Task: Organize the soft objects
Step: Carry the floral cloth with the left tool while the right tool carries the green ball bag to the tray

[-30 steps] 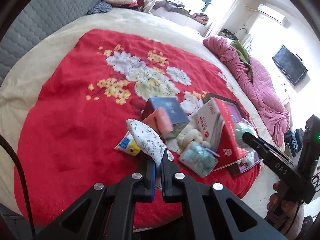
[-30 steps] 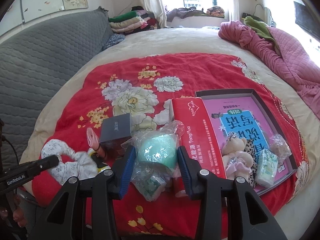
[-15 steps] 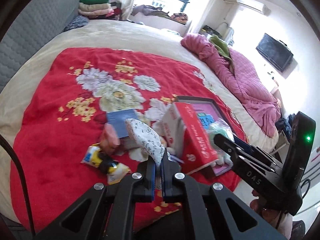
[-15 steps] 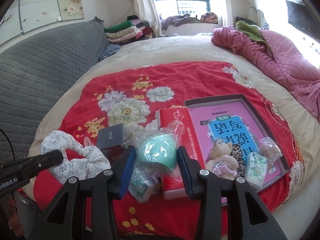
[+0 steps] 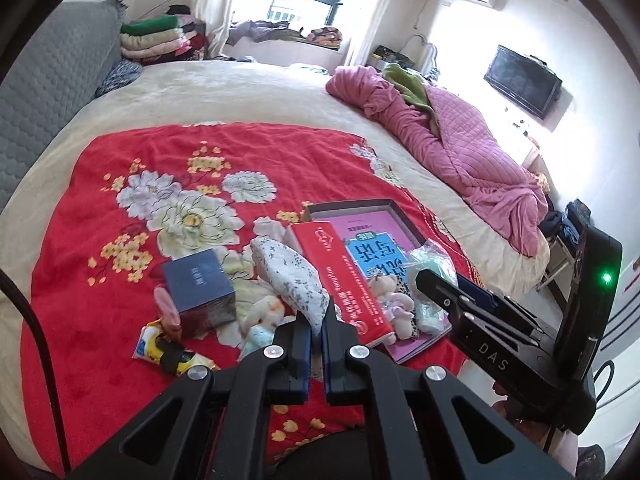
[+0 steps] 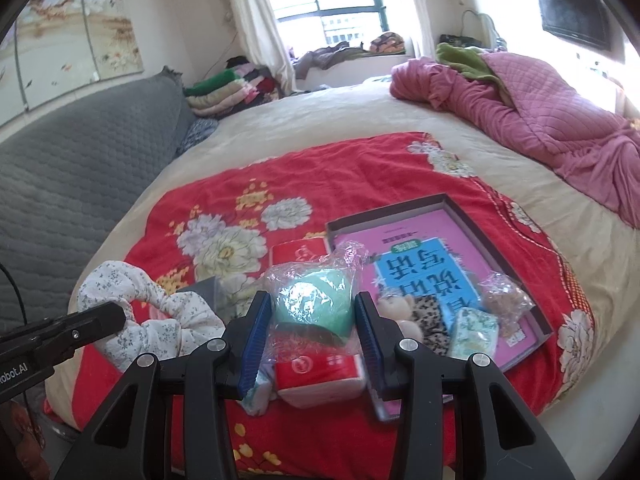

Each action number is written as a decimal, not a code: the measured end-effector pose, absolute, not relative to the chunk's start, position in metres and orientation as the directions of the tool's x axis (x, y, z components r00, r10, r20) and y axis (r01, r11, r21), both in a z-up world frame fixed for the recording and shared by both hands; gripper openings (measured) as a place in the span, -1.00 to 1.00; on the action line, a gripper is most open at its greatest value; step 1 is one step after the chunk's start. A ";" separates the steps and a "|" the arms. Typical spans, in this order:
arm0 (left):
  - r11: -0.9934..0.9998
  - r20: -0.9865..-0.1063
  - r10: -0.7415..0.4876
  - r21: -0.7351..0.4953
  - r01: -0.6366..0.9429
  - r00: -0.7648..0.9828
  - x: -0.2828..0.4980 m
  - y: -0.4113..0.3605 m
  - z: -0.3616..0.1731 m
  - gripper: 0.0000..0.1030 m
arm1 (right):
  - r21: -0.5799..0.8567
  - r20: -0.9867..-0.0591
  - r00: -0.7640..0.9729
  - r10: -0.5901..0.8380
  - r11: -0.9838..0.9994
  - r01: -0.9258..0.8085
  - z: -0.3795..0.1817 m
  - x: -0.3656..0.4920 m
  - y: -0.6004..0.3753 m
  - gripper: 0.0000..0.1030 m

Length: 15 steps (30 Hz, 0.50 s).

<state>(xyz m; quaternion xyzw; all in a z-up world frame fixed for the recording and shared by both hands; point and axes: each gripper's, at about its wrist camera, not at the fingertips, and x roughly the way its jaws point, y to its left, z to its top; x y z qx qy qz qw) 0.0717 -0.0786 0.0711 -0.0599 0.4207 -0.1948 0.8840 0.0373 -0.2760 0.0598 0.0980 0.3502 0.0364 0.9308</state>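
Note:
My left gripper is shut on a white floral scrunchie, held above the red blanket; the scrunchie also shows at the left of the right wrist view. My right gripper is shut on a green sponge in a clear plastic bag, held above a red tissue pack. A shallow grey box with a pink book inside holds a small teddy bear, a leopard-print piece, a wipes packet and a crinkled bag.
A dark blue box, a pink item, a yellow packet and a small plush lie on the red floral blanket. A pink quilt lies at the right. Folded clothes are stacked at the back.
Both grippers have risen and drawn back towards the bed's near edge, still holding the scrunchie and the bagged sponge. The left view has swung right, so the box is more in sight.

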 end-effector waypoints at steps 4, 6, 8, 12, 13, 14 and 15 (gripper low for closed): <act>0.915 -0.721 -0.396 -0.256 0.312 0.568 0.073 -0.091 0.074 -0.92 | 0.222 -0.635 0.763 0.123 0.975 0.027 0.062 0.034 -0.292 -0.14; 0.912 -0.725 -0.400 -0.251 0.326 0.561 0.075 -0.099 0.074 -0.92 | 0.229 -0.634 0.764 0.118 0.973 0.040 0.061 0.034 -0.298 -0.14; 0.910 -0.729 -0.400 -0.244 0.335 0.556 0.076 -0.106 0.074 -0.92 | 0.235 -0.631 0.768 0.112 0.971 0.052 0.062 0.033 -0.306 -0.14; 0.904 -0.726 -0.409 -0.238 0.356 0.553 0.079 -0.119 0.078 -0.92 | 0.231 -0.624 0.777 0.082 0.970 0.083 0.065 0.029 -0.324 -0.14; 0.903 -0.724 -0.411 -0.238 0.359 0.553 0.079 -0.122 0.079 -0.92 | 0.226 -0.622 0.780 0.070 0.970 0.093 0.067 0.027 -0.329 -0.14; 0.900 -0.724 -0.414 -0.236 0.366 0.552 0.080 -0.125 0.079 -0.92 | 0.223 -0.619 0.783 0.060 0.969 0.103 0.068 0.026 -0.333 -0.14; 0.897 -0.724 -0.418 -0.234 0.374 0.549 0.081 -0.130 0.080 -0.92 | 0.222 -0.616 0.786 0.051 0.969 0.112 0.069 0.024 -0.338 -0.14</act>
